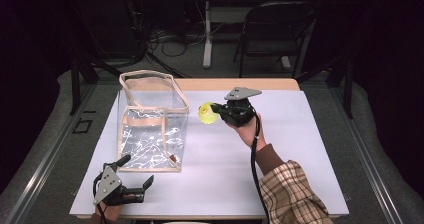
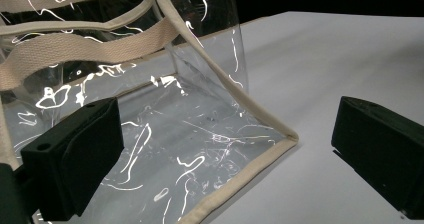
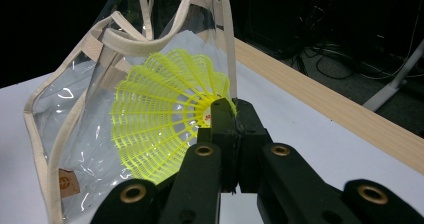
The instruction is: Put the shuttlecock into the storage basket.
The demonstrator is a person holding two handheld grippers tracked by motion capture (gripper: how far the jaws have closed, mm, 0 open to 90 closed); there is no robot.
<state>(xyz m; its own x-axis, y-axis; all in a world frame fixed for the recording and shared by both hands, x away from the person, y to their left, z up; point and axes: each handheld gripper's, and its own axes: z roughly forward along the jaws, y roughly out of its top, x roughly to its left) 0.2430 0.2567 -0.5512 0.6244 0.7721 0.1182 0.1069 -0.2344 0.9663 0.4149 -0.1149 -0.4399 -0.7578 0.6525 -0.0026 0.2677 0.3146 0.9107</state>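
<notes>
A clear plastic tote bag (image 1: pixel 150 124) with beige trim stands upright and open on the white table (image 1: pixel 280 159), at the left. My right gripper (image 1: pixel 217 109) is lifted just right of the bag's top and is shut on a yellow plastic shuttlecock (image 1: pixel 206 112). In the right gripper view the jaws pinch the shuttlecock (image 3: pixel 160 129) at its cork end, its skirt facing the bag (image 3: pixel 75 134). My left gripper (image 1: pixel 136 174) rests open near the table's front left corner, by the bag's front bottom edge (image 2: pixel 235 184), with nothing between its fingers (image 2: pixel 75 154).
Behind the table, a dark chair (image 1: pixel 272 29) and a tangle of cables (image 1: pixel 170 39) sit on the floor. A wooden strip (image 1: pixel 235 84) runs along the table's far edge. White surface lies bare to the right of the bag.
</notes>
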